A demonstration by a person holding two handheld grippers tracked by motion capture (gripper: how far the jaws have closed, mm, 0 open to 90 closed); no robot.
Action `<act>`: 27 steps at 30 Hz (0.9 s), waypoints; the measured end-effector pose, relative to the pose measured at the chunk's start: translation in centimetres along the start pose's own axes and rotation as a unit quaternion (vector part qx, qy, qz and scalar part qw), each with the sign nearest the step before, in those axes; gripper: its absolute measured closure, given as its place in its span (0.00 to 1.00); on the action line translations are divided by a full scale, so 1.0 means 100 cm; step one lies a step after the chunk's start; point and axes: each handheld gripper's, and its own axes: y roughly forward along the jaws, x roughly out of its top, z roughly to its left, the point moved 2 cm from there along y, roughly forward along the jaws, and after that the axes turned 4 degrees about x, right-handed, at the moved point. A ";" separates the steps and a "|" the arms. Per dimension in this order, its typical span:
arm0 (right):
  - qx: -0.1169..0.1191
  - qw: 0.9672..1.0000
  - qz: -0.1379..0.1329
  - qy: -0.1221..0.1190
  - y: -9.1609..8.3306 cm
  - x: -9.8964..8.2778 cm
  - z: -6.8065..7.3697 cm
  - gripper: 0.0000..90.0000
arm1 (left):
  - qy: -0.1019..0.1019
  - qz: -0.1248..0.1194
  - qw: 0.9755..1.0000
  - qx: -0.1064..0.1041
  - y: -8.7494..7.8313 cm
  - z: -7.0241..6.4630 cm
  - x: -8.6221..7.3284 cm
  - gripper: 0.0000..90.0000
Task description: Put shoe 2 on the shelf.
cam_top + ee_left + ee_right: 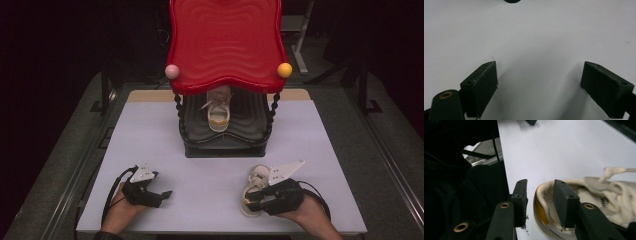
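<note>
The right gripper [540, 202] has its jaws partly open astride the heel collar of a cream shoe [599, 202] lying on the surface [200, 175], one jaw inside, one behind the heel, not yet pinching. The left gripper [539, 85] rests wide open, holding nothing. Likely next: close on the heel, then carry the shoe ahead to the rack [225, 145], beside its mate [219, 111]

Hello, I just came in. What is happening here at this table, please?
A person holds a gripper in each hand at a white table. The right gripper has its jaws around the heel of a cream shoe lying on the table, one jaw inside the collar, one outside; a small gap remains. The left gripper rests open over bare table. A second shoe sits on the black lower shelf of a red-topped rack.
</note>
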 end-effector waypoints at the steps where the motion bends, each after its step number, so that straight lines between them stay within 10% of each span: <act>1: 0.000 1.000 0.008 0.002 0.004 -0.003 -0.002 0.71 | 0.000 0.000 1.000 0.000 0.000 0.000 0.000 0.14; 27: -0.010 0.998 0.034 -0.045 0.005 0.016 0.010 0.85 | 0.001 0.000 1.000 0.000 0.000 0.000 0.000 0.14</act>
